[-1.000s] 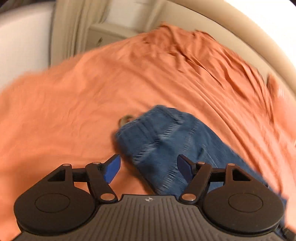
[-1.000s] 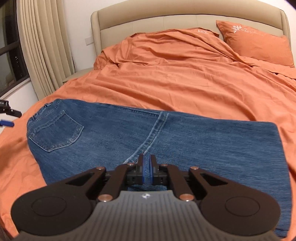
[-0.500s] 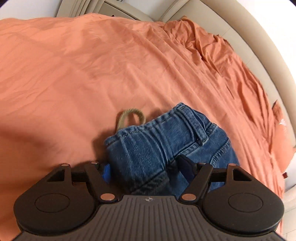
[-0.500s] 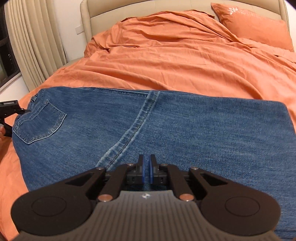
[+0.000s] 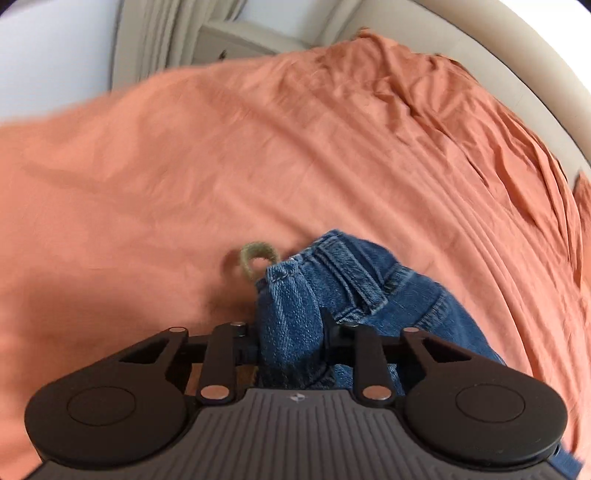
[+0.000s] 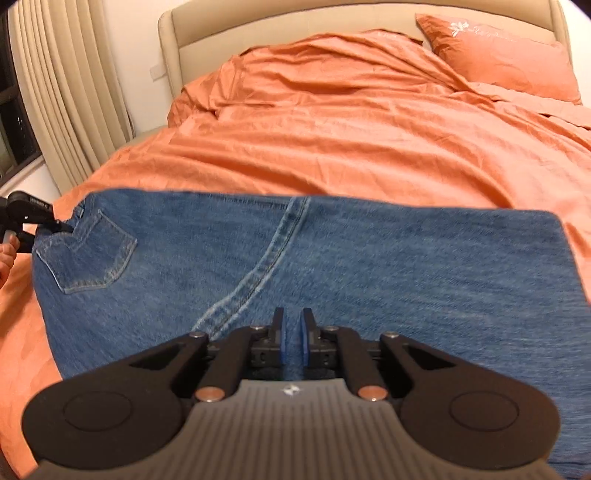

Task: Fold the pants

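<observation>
Blue denim pants [image 6: 332, 266] lie folded lengthwise across the orange bed, back pocket [image 6: 88, 258] at the left. My left gripper [image 5: 291, 336] is shut on the bunched waistband corner of the pants [image 5: 295, 306], lifting it slightly; a tan loop [image 5: 256, 254] sticks out past the denim. That gripper also shows at the left edge of the right wrist view [image 6: 29, 218], at the waistband. My right gripper [image 6: 292, 328] sits low over the near edge of the pants. Its jaws are nearly closed, with a narrow gap and denim showing between them.
The orange duvet [image 6: 351, 129] covers the bed, rumpled near the beige headboard [image 6: 258, 26]. An orange pillow [image 6: 498, 55] lies at the back right. Beige curtains [image 6: 66, 92] and a dark window stand at the left. A bedside table [image 5: 251, 40] stands beyond the bed.
My left gripper has closed on the waistband corner and begun to lift it. My right gripper's jaws have parted slightly and its view has moved closer over the pants.
</observation>
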Demonstrator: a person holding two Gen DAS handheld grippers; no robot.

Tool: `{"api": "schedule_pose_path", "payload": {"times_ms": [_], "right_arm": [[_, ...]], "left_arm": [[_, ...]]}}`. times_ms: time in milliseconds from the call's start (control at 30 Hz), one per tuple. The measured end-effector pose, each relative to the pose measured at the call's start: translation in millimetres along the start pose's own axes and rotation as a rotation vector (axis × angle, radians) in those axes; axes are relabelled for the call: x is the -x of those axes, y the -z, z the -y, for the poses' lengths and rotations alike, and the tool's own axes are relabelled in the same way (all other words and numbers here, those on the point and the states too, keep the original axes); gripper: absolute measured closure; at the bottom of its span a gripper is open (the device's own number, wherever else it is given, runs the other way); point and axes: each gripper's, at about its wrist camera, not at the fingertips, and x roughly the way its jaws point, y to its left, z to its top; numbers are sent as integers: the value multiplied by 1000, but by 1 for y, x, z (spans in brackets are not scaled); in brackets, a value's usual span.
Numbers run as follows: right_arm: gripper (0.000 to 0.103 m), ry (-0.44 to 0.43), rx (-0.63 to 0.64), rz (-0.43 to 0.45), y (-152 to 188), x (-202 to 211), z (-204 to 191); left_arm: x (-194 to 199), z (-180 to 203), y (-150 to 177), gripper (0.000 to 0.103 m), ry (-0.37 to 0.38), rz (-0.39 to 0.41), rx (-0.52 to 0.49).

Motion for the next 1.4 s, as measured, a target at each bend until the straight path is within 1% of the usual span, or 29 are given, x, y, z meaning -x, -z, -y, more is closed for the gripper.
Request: {"api": "schedule_pose_path", "payload": {"times_ms": [67, 167, 233, 333, 433, 467, 533, 600, 700, 800, 867, 900, 933, 967, 1000, 1067, 1100, 1167, 1200, 1233, 1267, 1300, 1333, 1367, 1400], "right_arm": [[98, -5, -12, 24, -4, 10, 3], [98, -10, -27, 47, -9, 24, 7], [98, -10, -32, 48, -13, 33, 9], [98, -6, -44, 36, -16, 46, 15], [98, -13, -69, 33, -17, 59, 26], [98, -14, -83, 34, -17, 64, 30], [98, -19, -108, 36, -16, 74, 40], [97, -18, -127, 37, -13, 83, 49], [97, 0, -167, 32, -11, 93, 68], [97, -4, -237, 24, -8, 97, 90], [97, -1, -267, 18, -6, 97, 102], [97, 3, -276, 15, -5, 96, 107], [96, 9, -284, 8, -3, 94, 111], [96, 13, -296, -4, -2, 92, 115], [96, 8, -316, -17, -1, 89, 119], [96, -24, -355, -36, 2, 84, 125], [96, -39, -370, -42, 2, 82, 127], [94, -59, -376, -37, 2, 78, 126], [93, -65, -375, -33, 1, 76, 125], [88, -75, -377, -24, 0, 76, 124], [84, -91, -378, -12, -1, 76, 122], [82, -107, -377, -2, -3, 75, 121], [80, -121, -374, 9, -4, 75, 118], [78, -135, -372, 19, -5, 75, 115], [77, -149, -372, 28, -6, 74, 112]], "left_arm": [[20, 17, -4, 77, -1, 42, -52], [56, 43, -8, 78, 23, 101, -103], [81, 70, -5, 80, 41, 148, -173], [118, 122, 11, 81, 64, 214, -297], [145, 178, 39, 81, 82, 272, -422], [151, 198, 53, 81, 85, 288, -475], [157, 235, 79, 81, 87, 314, -574], [157, 268, 111, 81, 93, 324, -668], [145, 312, 164, 80, 117, 287, -776], [122, 339, 217, 80, 134, 213, -852], [105, 347, 249, 80, 138, 152, -892], [99, 344, 260, 79, 145, 111, -902], [93, 342, 268, 76, 152, 67, -906], [88, 340, 275, 69, 163, 33, -908], [86, 338, 278, 64, 190, 6, -902], [86, 332, 274, 41, 257, -51, -868], [85, 330, 267, 38, 296, -84, -841], [87, 324, 255, 30, 363, -124, -787], [90, 320, 248, 30, 385, -125, -770], [95, 316, 241, 30, 401, -112, -758], [100, 313, 234, 29, 408, -92, -752], [104, 308, 225, 29, 410, -63, -745], [107, 303, 217, 27, 404, -32, -736], [107, 296, 206, 25, 379, 3, -722], [105, 291, 197, 25, 334, 36, -714]]}}
